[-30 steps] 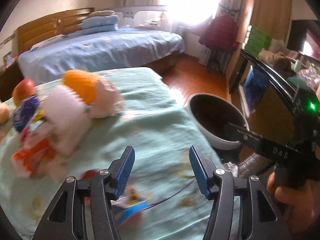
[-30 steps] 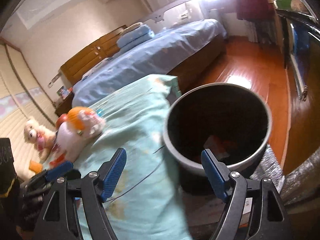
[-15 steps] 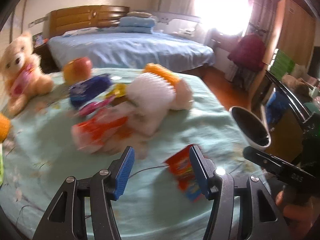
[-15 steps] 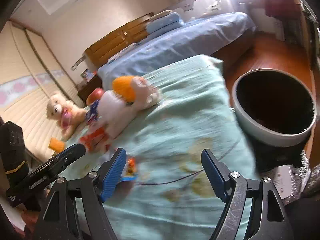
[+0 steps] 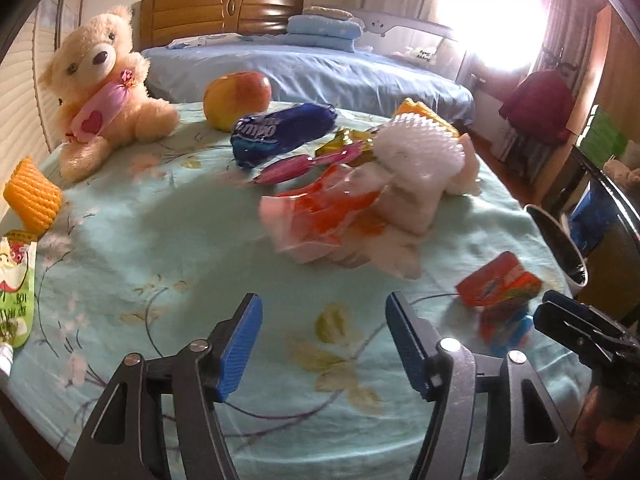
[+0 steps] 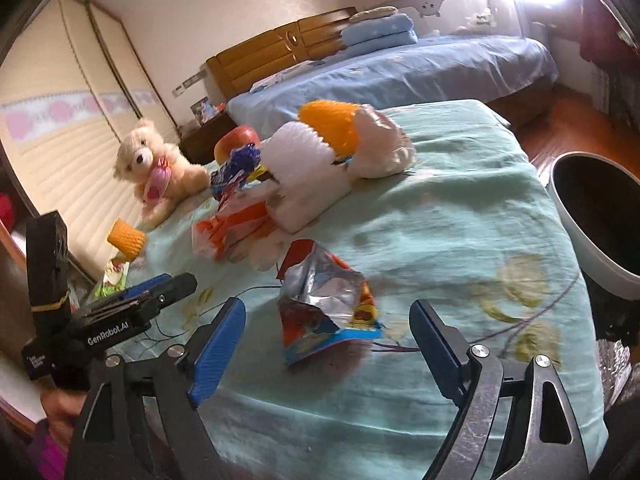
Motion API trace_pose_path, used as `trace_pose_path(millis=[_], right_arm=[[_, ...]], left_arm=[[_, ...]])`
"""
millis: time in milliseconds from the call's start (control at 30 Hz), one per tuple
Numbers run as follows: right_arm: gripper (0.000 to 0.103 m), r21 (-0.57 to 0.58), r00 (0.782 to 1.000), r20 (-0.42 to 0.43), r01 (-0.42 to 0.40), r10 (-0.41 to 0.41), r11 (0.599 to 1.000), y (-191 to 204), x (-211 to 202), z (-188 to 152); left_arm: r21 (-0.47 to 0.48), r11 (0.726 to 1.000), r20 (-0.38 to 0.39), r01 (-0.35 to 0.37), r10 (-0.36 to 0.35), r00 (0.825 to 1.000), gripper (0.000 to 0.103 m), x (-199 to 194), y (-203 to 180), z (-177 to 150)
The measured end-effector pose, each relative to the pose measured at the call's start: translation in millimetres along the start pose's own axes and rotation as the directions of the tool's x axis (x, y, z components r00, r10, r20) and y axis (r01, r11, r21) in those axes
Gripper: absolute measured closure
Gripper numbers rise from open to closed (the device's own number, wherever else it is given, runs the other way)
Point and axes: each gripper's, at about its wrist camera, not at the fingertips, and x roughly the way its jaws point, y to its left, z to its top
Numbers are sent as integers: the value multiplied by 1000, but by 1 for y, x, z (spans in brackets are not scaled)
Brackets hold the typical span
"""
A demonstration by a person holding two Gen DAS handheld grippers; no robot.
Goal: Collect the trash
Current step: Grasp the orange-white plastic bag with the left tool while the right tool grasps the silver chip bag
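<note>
- Hovering over the cloth-covered surface [image 6: 460, 216], the right gripper [image 6: 326, 344] has its jaws opening, with nothing pressed between them; a crumpled snack bag [image 6: 326, 304] lies just ahead, at centre frame.
- Left gripper [image 5: 322, 344]: jaws also opening and empty, at lower centre of its view.
- More trash lies mid-frame: an orange wrapper [image 5: 324, 212], a blue packet [image 5: 280, 132], white foam [image 5: 416, 152].
- Bin [image 6: 576, 236] stands at the right edge.
- Teddy [image 5: 100, 88] and apple [image 5: 236, 98] sit upper left.
</note>
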Motion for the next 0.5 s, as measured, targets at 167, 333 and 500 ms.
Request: trace_pose_path(millis=[167,333,500], right_arm=[[17,-10,1000,-15,23,-23,1000,3,12,-2],[17,-10,999,-30,38,-38,999,5,22,-2],[22,-30,997,-40,69,-70,997,10,32,0]], left_arm=[[61,998,-12,-26,27,1000,30,10,-3,14],[119,992,-19,-43,46,999,24,33,-3,44],[145,989,-52,-23,31,998,28,54,-8,51]])
